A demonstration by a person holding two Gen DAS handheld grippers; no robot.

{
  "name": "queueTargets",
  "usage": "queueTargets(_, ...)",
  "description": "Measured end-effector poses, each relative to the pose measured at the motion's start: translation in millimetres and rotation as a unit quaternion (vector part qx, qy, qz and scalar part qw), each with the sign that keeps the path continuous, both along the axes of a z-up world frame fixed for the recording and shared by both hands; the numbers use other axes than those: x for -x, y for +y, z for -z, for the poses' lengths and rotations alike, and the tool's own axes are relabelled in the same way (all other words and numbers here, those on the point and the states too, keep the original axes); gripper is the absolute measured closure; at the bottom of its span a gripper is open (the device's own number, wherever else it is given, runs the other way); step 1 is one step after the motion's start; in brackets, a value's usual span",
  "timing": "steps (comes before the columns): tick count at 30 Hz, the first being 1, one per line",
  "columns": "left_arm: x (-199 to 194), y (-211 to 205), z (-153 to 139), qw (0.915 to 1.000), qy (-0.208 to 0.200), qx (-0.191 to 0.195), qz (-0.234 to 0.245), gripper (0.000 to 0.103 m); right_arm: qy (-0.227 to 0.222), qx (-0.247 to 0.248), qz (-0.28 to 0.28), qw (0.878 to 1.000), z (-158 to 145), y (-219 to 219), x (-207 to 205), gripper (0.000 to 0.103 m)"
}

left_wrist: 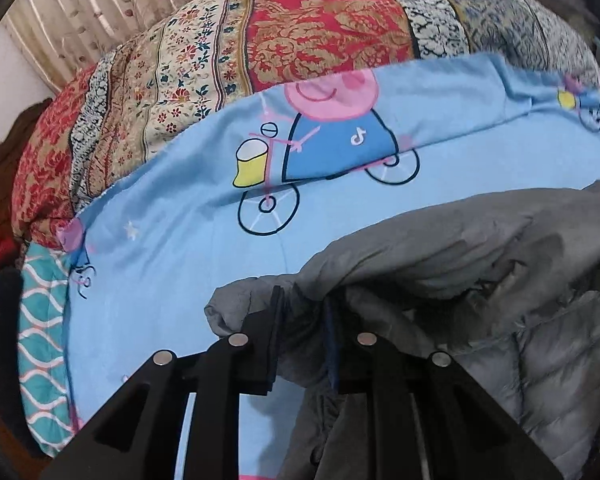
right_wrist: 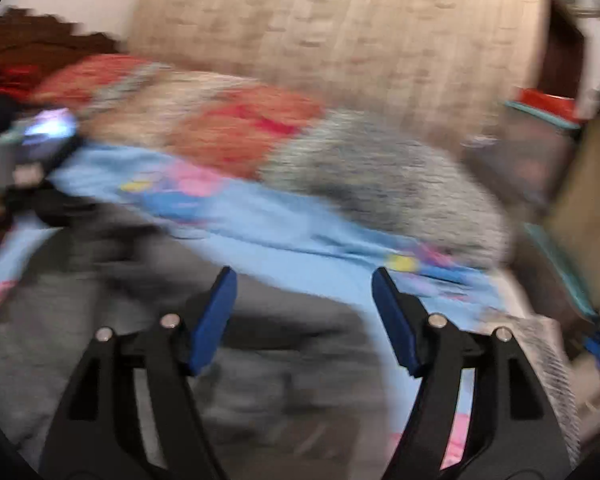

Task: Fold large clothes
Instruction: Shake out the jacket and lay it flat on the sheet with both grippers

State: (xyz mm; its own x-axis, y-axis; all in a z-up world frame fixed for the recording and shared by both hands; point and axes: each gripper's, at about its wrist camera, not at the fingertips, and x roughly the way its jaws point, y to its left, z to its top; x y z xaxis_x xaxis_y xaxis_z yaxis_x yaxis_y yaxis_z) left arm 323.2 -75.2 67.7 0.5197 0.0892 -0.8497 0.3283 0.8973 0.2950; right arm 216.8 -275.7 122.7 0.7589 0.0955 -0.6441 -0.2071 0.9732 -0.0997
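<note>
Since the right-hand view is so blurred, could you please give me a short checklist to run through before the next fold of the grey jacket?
1. Left gripper shut on the grey jacket: ok.
2. Right gripper open, holding nothing: ok.
3. Right gripper steady enough to aim: not ok, the view is smeared.
4. Blue cartoon sheet beside the jacket lies flat: ok.
5. Where the jacket's far edge lies: cannot tell.

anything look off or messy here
The grey jacket is bunched unevenly on the blue sheet, with one fold pinched in the left gripper. The right gripper is open; its view is motion-blurred.
</note>
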Motion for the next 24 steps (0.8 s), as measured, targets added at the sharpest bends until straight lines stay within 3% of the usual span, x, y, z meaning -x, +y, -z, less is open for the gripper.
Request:
queueTargets(2,2,-3,-4,0.9999,-0.004,0.012,0.002,0.002,0.064,-0.023,-0.027,0.997,30,22,-26,0.041)
queueTargets(4,13,-3,-11,0.9996,-0.019,0.021,-0.001,0.002,0.092,-0.026,-0.007,0.995,56,34,-65,0.041)
queueTargets(7,41,6,-19,0.9975,-0.023,0.066,-0.007,0.002,0.106,-0.061,0.078,0.989,83,23,-145,0.041)
queueTargets(8,54,9,-20,0.9972,-0.035,0.065,-0.008,0.002,0.116,-0.068,0.105,0.985,91,18,-167,0.041)
queueTargets(10,76,15,-22,0.9968,-0.054,0.057,-0.008,0.002,0.149,-0.090,0.172,0.970,115,6,-203,0.041)
queueTargets(12,107,30,-26,0.9951,-0.071,0.068,0.003,0.002,0.178,-0.108,0.198,0.958,128,3,-213,0.041)
queueTargets(14,132,51,-34,0.9912,-0.096,0.091,0.007,0.002,0.170,-0.125,0.199,0.957,127,5,-207,0.041)
queueTargets(18,164,117,-32,0.9849,-0.102,0.137,-0.026,0.004,0.117,-0.115,0.159,0.974,99,10,-150,0.041)
queueTargets(20,173,150,-21,0.9838,-0.095,0.140,-0.058,0.004,0.084,-0.120,0.116,0.982,81,18,-93,0.037)
queueTargets(22,180,169,-10,0.9836,-0.094,0.132,-0.079,0.004,0.064,-0.118,0.049,0.990,70,34,-36,0.025)
queueTargets(24,188,189,1,0.9825,-0.085,0.134,-0.096,0.004,0.061,-0.111,-0.021,0.992,70,59,18,0.019)
